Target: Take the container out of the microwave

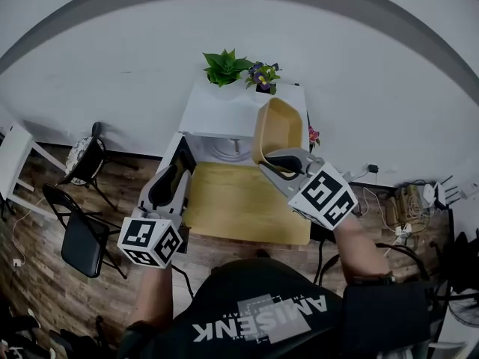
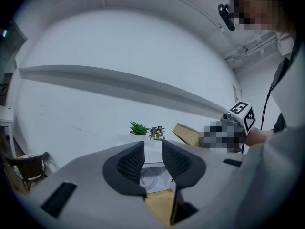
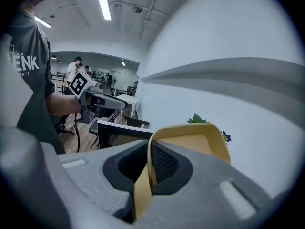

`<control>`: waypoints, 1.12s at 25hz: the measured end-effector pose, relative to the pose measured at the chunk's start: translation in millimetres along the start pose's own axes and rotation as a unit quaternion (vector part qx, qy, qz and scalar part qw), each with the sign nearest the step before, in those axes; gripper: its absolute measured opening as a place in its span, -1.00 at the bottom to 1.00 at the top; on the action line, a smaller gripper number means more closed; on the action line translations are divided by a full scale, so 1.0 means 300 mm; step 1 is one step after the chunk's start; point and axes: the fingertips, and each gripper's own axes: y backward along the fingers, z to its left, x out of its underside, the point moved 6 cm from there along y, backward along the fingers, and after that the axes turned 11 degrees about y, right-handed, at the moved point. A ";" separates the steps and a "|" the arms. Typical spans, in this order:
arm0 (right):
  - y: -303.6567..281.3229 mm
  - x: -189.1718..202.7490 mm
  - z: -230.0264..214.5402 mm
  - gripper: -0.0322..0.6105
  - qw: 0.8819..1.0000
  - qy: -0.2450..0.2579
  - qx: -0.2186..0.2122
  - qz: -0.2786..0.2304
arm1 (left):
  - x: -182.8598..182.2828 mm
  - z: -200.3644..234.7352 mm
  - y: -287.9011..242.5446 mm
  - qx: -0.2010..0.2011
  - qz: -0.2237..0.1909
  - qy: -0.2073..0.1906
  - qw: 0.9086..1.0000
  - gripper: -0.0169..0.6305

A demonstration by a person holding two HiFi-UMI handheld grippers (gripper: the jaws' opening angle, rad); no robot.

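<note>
- My right gripper [image 3: 147, 163] was clamped on one thin wall of the tan plastic open-topped container [image 3: 190, 137], which hung tilted in the air, clear of the boxy white microwave [image 1: 224, 122] and above the yellow wooden table [image 1: 239, 208].
- My left gripper [image 2: 153, 163] stood with its jaws apart and nothing between them, near the microwave's open door [image 1: 178, 161].
- With only a rim pinch, I judged the container could pivot or slip out.
- Swinging it sideways risked clipping the potted plants [image 1: 241, 69] on top.
- I could not see the container's underside, and the microwave's cavity was mostly hidden behind it.
</note>
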 end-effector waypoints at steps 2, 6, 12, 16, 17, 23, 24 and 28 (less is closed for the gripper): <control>0.004 -0.002 -0.006 -0.83 1.000 0.004 -0.001 -0.002 | -0.003 -0.006 0.000 -0.004 -0.001 -0.002 1.000 -0.61; 0.007 0.004 -0.021 -0.83 1.000 0.005 -0.005 -0.003 | -0.007 -0.016 -0.002 -0.009 0.000 -0.004 1.000 -0.61; 0.001 0.014 -0.041 -0.83 1.000 0.002 -0.008 -0.009 | -0.007 -0.015 0.001 -0.021 -0.002 -0.010 1.000 -0.61; -0.003 0.015 -0.050 -0.83 1.000 0.006 -0.009 -0.012 | -0.002 -0.010 -0.001 -0.026 0.000 -0.010 1.000 -0.61; -0.004 0.016 -0.052 -0.83 1.000 0.007 -0.010 -0.013 | -0.001 -0.009 -0.003 -0.027 0.000 -0.009 1.000 -0.61; -0.004 0.020 -0.054 -0.83 1.000 0.001 -0.013 -0.014 | 0.006 -0.011 -0.006 -0.028 -0.002 -0.005 1.000 -0.61; -0.004 0.021 -0.056 -0.83 1.000 0.001 -0.012 -0.014 | 0.006 -0.011 -0.007 -0.028 -0.002 -0.005 1.000 -0.61; -0.003 0.024 -0.067 -0.83 1.000 0.006 -0.008 -0.016 | 0.004 -0.011 -0.013 -0.030 -0.005 -0.005 1.000 -0.61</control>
